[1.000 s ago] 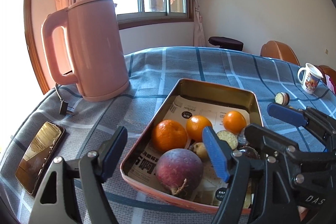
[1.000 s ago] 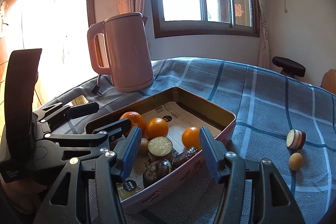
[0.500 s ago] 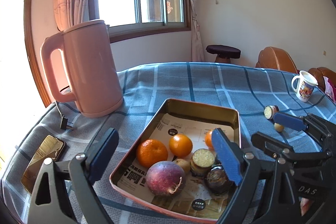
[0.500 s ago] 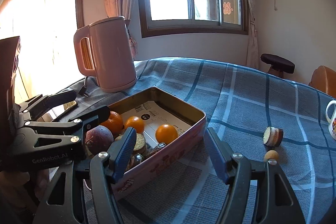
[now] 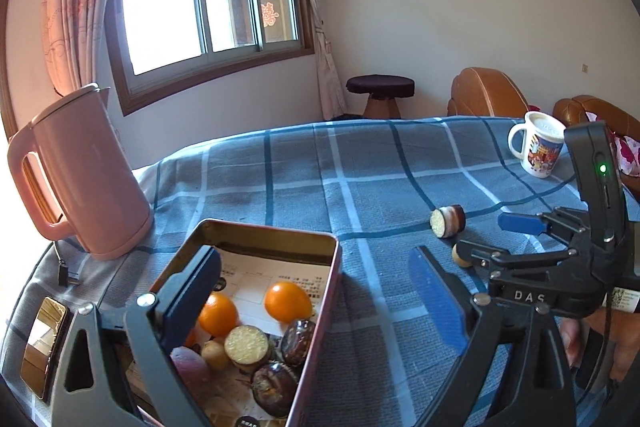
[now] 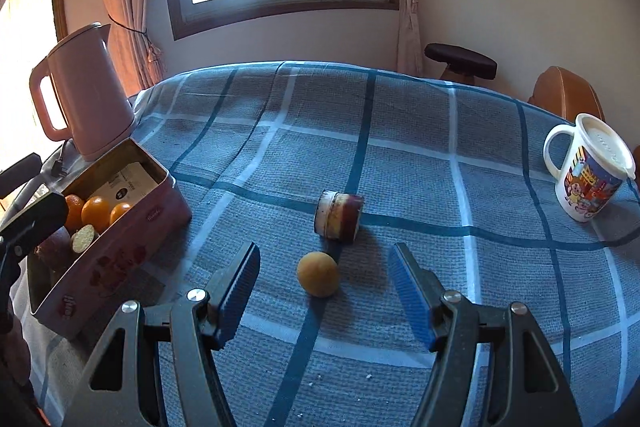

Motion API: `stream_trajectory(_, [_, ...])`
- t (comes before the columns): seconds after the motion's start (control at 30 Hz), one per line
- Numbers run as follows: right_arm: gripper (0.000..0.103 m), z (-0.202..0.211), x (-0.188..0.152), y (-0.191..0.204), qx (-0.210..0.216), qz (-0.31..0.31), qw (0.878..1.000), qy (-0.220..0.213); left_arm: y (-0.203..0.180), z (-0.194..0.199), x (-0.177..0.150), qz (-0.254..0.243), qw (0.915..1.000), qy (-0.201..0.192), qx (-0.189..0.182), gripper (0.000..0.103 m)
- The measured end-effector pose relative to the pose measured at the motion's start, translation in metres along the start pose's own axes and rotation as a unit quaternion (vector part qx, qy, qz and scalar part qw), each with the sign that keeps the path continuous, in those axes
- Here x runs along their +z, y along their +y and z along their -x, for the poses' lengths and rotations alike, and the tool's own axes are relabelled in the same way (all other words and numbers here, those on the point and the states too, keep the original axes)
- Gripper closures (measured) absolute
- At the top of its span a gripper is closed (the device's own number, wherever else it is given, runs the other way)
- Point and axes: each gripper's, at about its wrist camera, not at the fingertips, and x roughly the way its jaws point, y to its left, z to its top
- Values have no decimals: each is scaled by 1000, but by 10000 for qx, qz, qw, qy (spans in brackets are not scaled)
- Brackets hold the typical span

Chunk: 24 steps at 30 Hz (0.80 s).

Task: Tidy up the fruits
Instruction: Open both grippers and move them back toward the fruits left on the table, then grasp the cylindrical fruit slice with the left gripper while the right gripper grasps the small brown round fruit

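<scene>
The right tongs point(image 6: 324, 291) stand open around a small round yellow fruit point(image 6: 317, 273); the cut fruit piece point(image 6: 339, 215) lies sideways, its cut face pointing left, on the blue checked tabletop point(image 6: 400, 131); the left tongs point(image 5: 316, 291) are open above the tin point(image 5: 320, 315).

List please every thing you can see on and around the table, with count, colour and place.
tin tray: 1, pink outside, table's left side
oranges: 3, orange, in tray
cut fruit halves: at least 1 pale face, in tray, beside dark fruits
cut fruit piece: 1, dark red and pale, on cloth
small round fruit: 1, yellow, nearer than the cut piece
kettle: 1, pink, behind tray
mug: 1, white, printed, far right
phone: 1, left edge
tablecloth: blue check
stool: 1, dark, beyond table
left gripper: jaws open
right gripper: jaws open, either side of the yellow fruit
</scene>
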Motion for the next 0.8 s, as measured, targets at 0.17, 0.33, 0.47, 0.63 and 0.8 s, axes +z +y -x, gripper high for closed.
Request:
stream_trajectory(0.17, [43, -11, 0, 4, 172, 103, 9996, 180, -9, -16, 7, -48, 9999, 110, -2, 6])
stream_trajectory(0.33, [58, -29, -2, 4, 258, 115, 9985, 470, -14, -32, 12, -26, 9997, 256, -9, 6])
stream_trajectory(0.47, [74, -34, -3, 0, 403, 44, 9976, 560, -21, -40, 14, -49, 9995, 313, -35, 6])
stream_trajectory(0.63, [75, -30, -3, -14, 535, -216, 9975, 417, -32, -47, 17, -134, 9991, 381, -108, 6])
stream_trajectory(0.8, [75, -24, -3, -45, 152, -499, 9983, 246, -51, -62, 23, -169, 9984, 496, -205, 6])
